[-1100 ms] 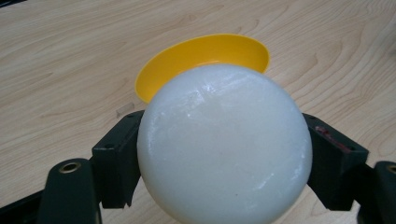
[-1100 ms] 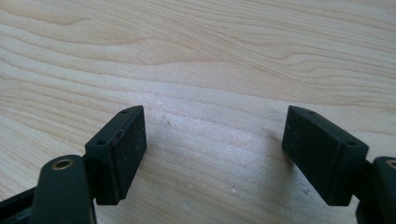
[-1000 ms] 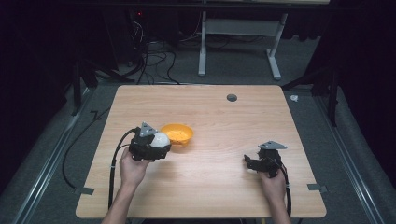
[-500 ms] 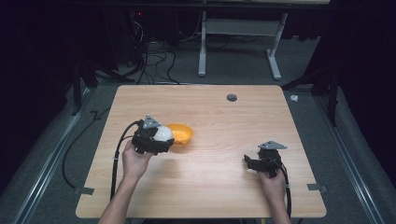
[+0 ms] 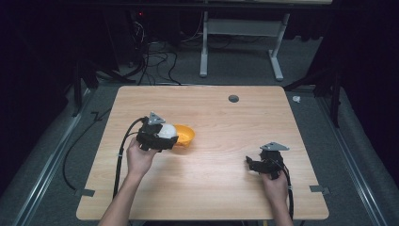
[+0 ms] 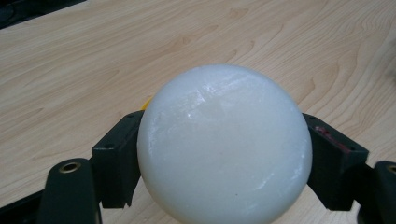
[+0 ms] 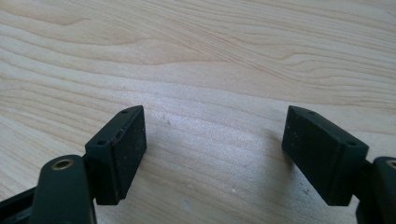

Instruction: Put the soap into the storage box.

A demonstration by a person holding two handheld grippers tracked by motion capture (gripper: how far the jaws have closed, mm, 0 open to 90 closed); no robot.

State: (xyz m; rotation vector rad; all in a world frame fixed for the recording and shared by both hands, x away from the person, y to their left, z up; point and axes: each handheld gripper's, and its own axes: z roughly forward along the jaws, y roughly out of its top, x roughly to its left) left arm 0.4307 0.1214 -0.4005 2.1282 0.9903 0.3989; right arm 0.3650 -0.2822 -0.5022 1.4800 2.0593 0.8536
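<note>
Left gripper view: left gripper (image 6: 224,154) clamped on white ball (image 6: 224,144), jaws at its widest part so it can't slip. High view: ball sits right at orange bowl (image 5: 184,135) rim, prob for drop-in. Right gripper (image 7: 215,154) spread wide, nothing in it, parked low over table (image 5: 226,188).

Looking like lab or recording studio: bare wooden table (image 5: 244,122) standing on grey carpet (image 5: 235,70), black surroundings, cables (image 5: 150,56) trailing across floor, white metal stand legs (image 5: 277,61) behind.
</note>
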